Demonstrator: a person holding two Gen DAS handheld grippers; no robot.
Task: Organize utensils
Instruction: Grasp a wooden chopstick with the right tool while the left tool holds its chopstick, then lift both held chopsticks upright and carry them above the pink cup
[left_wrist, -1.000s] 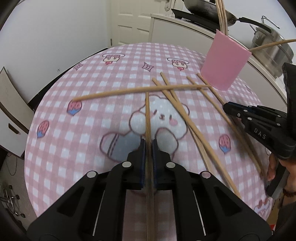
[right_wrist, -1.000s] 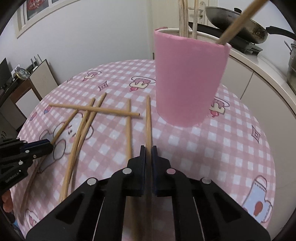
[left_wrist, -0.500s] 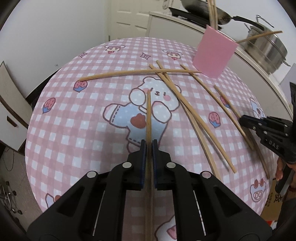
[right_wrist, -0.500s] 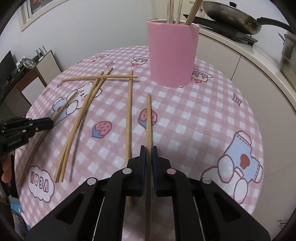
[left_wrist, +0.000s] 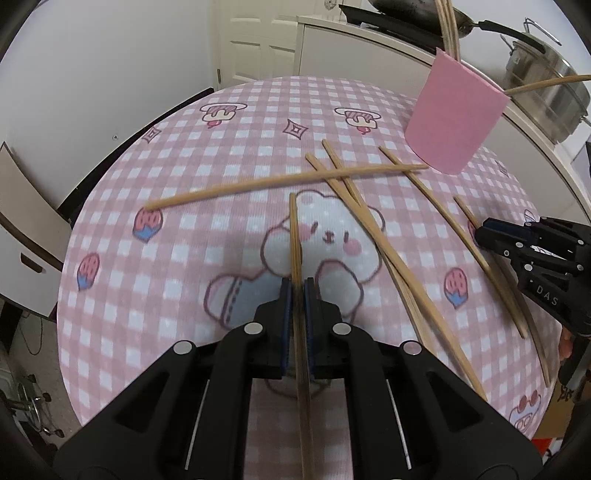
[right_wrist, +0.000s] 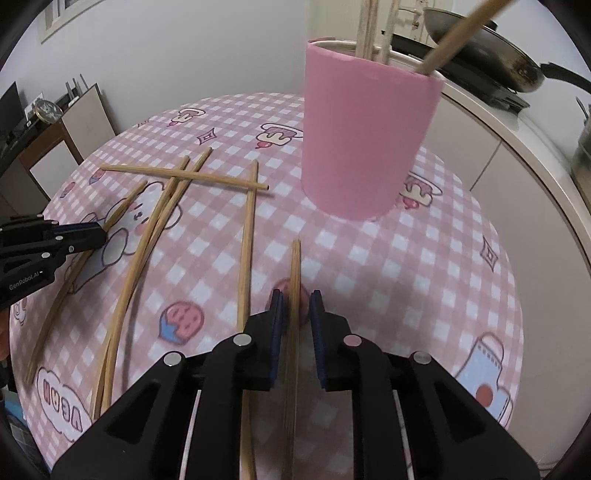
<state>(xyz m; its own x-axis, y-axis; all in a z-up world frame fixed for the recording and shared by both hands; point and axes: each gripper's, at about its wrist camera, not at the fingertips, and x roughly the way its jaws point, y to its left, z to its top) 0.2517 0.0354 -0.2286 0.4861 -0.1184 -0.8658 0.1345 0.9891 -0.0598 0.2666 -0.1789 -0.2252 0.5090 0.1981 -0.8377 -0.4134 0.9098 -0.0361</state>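
My left gripper (left_wrist: 297, 286) is shut on a wooden chopstick (left_wrist: 294, 236) that points forward over the bear print, low above the pink checked tablecloth (left_wrist: 221, 122). My right gripper (right_wrist: 296, 295) has its jaws opening; another chopstick (right_wrist: 295, 266) lies between the pads, with a gap on its right side. Just ahead of it stands the pink cup (right_wrist: 369, 147) with several chopsticks upright inside. Several loose chopsticks (right_wrist: 247, 240) lie crossed on the cloth between the two grippers. Each gripper shows in the other's view: the right gripper (left_wrist: 480, 234) and the left gripper (right_wrist: 101, 234).
Behind the round table runs a white counter (left_wrist: 369, 48) with a frying pan (right_wrist: 491, 62) and a steel pot (left_wrist: 546, 81). A white door (left_wrist: 255, 40) is at the back. Low furniture (right_wrist: 66, 129) stands off the table's left side.
Both grippers pulled back from the table half a second ago, then came close again. The right jaws have parted around their chopstick. The left grip is unchanged.
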